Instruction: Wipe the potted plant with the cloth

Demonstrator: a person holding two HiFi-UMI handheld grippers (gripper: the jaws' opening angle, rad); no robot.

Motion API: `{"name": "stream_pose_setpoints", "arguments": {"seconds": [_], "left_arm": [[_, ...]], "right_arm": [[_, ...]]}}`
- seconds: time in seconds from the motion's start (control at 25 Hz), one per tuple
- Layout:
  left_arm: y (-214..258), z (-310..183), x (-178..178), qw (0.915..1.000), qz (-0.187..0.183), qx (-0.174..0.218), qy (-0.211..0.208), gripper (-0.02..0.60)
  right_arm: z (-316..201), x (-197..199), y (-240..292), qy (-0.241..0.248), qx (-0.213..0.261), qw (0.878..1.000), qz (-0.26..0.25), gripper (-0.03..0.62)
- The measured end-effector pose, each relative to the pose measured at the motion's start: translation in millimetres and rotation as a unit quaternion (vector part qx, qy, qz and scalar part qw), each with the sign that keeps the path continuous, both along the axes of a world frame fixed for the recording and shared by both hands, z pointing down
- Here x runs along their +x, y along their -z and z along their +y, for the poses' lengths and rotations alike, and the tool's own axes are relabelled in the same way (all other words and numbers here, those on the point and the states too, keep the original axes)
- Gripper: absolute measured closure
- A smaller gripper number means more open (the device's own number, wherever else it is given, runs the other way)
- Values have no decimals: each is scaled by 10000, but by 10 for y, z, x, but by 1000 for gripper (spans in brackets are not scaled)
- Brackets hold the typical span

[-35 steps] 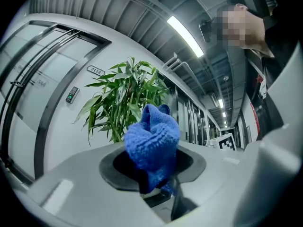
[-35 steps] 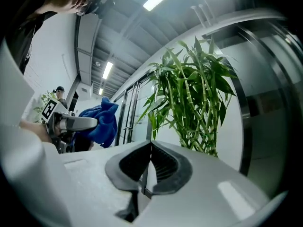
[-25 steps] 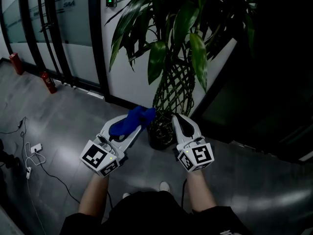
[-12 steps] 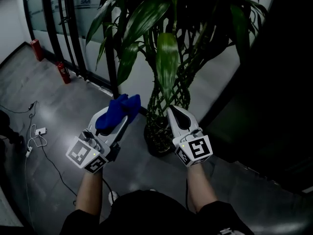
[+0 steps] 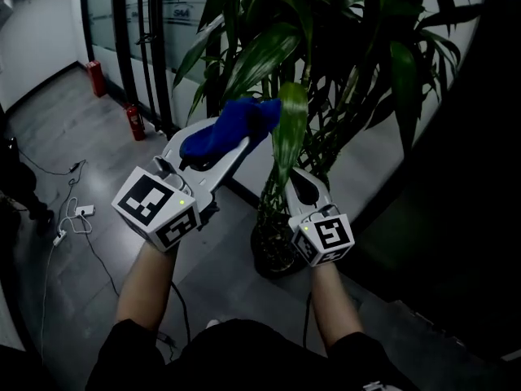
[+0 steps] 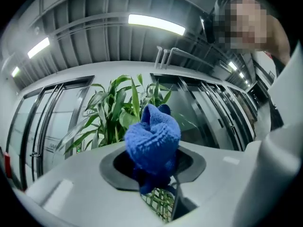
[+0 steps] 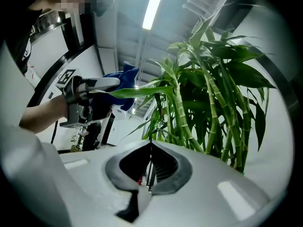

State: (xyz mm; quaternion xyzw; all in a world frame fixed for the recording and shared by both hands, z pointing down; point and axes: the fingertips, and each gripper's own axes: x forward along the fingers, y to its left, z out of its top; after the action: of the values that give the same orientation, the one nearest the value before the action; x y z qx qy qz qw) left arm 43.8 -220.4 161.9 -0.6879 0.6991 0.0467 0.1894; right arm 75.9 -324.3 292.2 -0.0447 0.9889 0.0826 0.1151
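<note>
The potted plant point(image 5: 326, 63) has braided stems, long green leaves and a dark pot point(image 5: 277, 255) on the floor. My left gripper point(image 5: 248, 133) is raised to leaf height and shut on a bunched blue cloth point(image 5: 228, 130), which sits against a drooping leaf point(image 5: 289, 129). In the left gripper view the cloth point(image 6: 152, 141) bulges from the closed jaws with the plant point(image 6: 118, 112) behind it. My right gripper point(image 5: 297, 177) is lower, just under that leaf's tip, shut with nothing in it point(image 7: 150, 148). It looks up at the stems point(image 7: 213, 108) and the cloth point(image 7: 124, 79).
Two red fire extinguishers point(image 5: 135, 121) point(image 5: 95, 77) stand by the glass doors at the left. Cables and a power strip point(image 5: 81, 212) lie on the grey floor. A dark wall point(image 5: 464, 218) runs along the right behind the plant.
My left gripper has risen with the cloth, from near the pot up to the drooping leaf. The right gripper stayed low beside the stems, and the head view tilted upward.
</note>
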Motion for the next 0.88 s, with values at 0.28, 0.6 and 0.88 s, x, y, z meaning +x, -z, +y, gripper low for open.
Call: {"name": "stream_pose_setpoints", "arguments": {"seconds": [0.28, 0.6, 0.88], "left_arm": [[377, -439, -36, 9951, -897, -123, 401, 428], [469, -836, -106, 9720, -2055, -554, 999, 428], [208, -967, 3, 9434, -2859, -1241, 1133, 428]], "right_arm": [[-208, -79, 305, -199, 74, 9995, -231, 591], [-213, -138, 552, -248, 324, 9983, -423, 591], [-107, -26, 724, -288, 689, 9949, -681, 591]]}}
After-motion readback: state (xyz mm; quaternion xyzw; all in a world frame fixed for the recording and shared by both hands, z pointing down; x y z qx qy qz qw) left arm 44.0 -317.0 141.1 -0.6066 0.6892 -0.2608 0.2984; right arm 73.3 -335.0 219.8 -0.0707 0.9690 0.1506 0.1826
